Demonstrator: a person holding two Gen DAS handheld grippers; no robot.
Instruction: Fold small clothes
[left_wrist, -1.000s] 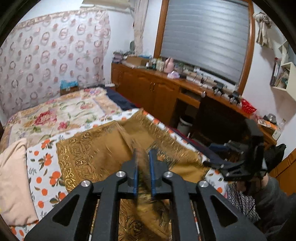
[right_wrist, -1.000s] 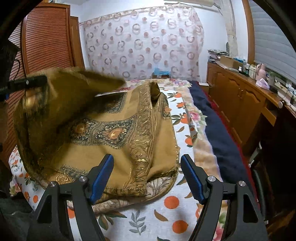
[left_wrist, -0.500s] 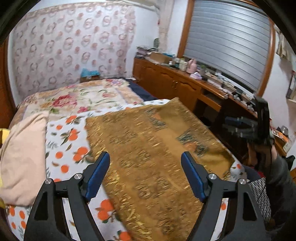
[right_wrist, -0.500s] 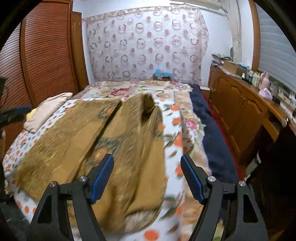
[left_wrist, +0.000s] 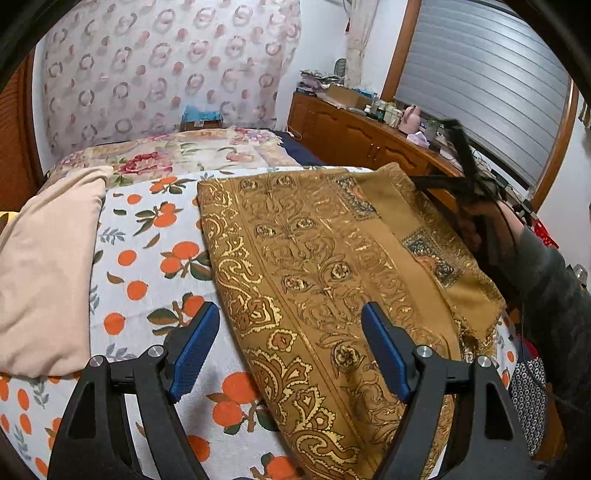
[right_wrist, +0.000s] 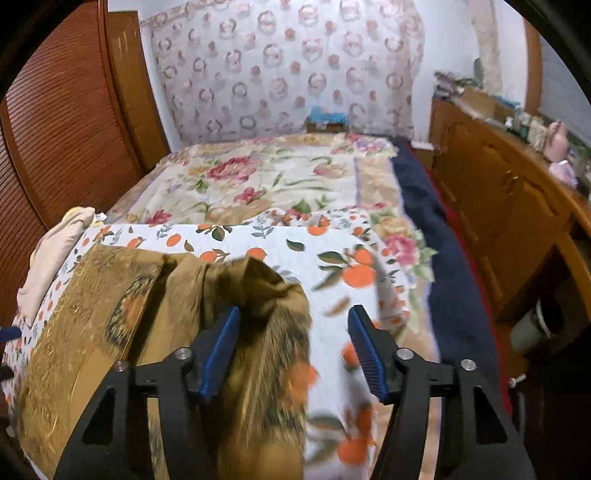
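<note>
Blue-padded left gripper (left_wrist: 290, 349) fingers spread wide, empty, over gold-patterned brown shawl (left_wrist: 332, 266). Right gripper (right_wrist: 293, 349) fingers likewise apart, hovering at shawl's bunched fringed corner. Shawl lies folded on orange-print bedspread (left_wrist: 147, 236), beside beige pillow (left_wrist: 40, 266). Step, judged: between folds; next needs pinching fringed edge.

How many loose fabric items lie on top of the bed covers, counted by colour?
Gold-brown patterned cloth: 1
Beige folded item, beside it on the orange-print sheet: 1
Total: 2
Both grippers, left and right, are open and hold nothing.
</note>
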